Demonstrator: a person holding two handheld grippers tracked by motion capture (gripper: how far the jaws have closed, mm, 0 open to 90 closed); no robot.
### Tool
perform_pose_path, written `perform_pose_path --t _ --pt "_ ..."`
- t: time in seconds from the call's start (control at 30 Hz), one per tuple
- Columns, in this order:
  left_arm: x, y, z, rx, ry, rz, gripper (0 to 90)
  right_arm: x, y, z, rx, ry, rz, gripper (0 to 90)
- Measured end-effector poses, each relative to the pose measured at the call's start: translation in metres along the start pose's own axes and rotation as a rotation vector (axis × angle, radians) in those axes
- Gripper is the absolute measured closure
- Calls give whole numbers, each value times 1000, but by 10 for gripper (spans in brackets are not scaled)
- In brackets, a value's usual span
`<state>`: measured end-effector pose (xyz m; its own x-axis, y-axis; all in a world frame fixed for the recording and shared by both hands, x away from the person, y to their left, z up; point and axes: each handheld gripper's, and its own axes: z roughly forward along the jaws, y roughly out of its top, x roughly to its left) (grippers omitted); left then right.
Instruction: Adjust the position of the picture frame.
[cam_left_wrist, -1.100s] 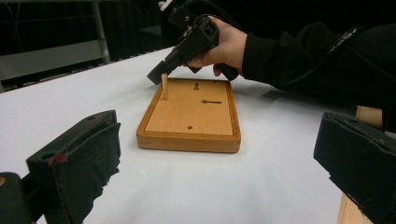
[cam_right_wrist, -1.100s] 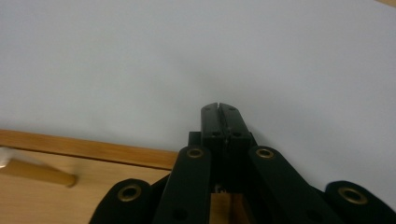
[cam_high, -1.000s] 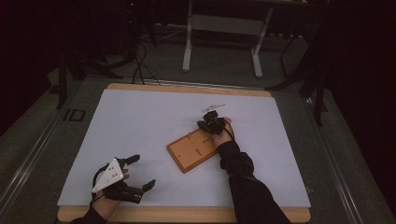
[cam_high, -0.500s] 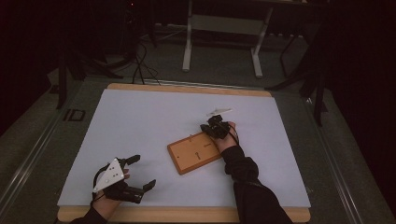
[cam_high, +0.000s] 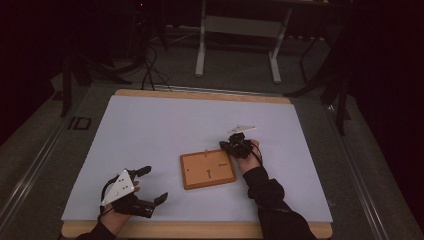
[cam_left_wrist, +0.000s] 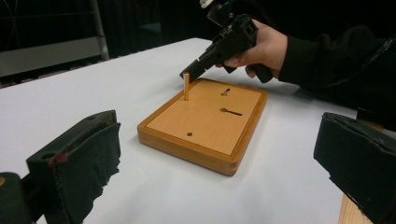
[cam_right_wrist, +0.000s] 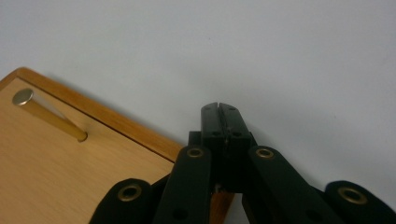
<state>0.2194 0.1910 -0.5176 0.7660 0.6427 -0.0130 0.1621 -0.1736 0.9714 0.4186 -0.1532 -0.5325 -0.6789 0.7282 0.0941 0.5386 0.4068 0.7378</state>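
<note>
1. While most of the scene is dark, the table (cam_high: 150, 130) with its white sheet is the biggest thing here, so that comes first. Nothing sits on it but the board and the two grippers.

2. Next down is the board (cam_high: 208, 170), a flat wooden tray lying just past the table's middle toward 5 o'clock. It's turned a little, which I'd guess lets the right hand get at its far edge without reaching over. The left gripper view shows a small hole and two slots in its face.

3. Left gripper (cam_high: 137, 187) rests down at 7 o'clock, well apart from the board. Its jaws are spread wide with nothing between them, and from its own camera the two black pads frame the board. Looks parked to me, just waiting its turn.

4. Right gripper (cam_high: 234, 146) is at the board's 1 o'clock corner, tipped downward. In its own view the jaws are pressed tight together and empty, sitting over the board's edge just beside the peg.

5. Smallest thing is the peg (cam_left_wrist: 186, 86), a short wooden dowel upright in a hole near the board's far edge, at 12 o'clock on the board. It stands by itself with the right jaw tips just beside its top, so it seems seated already.
</note>
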Motion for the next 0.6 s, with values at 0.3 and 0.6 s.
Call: perform_pose_path --t 0.3,0.6 --pt "-1 0 1 -11 -22 -12 9 5 -12 -11 -10 11 31 900" --pt "-4 1 5 -25 -55 -13 9 8 -18 -14 -32 16 46 900"
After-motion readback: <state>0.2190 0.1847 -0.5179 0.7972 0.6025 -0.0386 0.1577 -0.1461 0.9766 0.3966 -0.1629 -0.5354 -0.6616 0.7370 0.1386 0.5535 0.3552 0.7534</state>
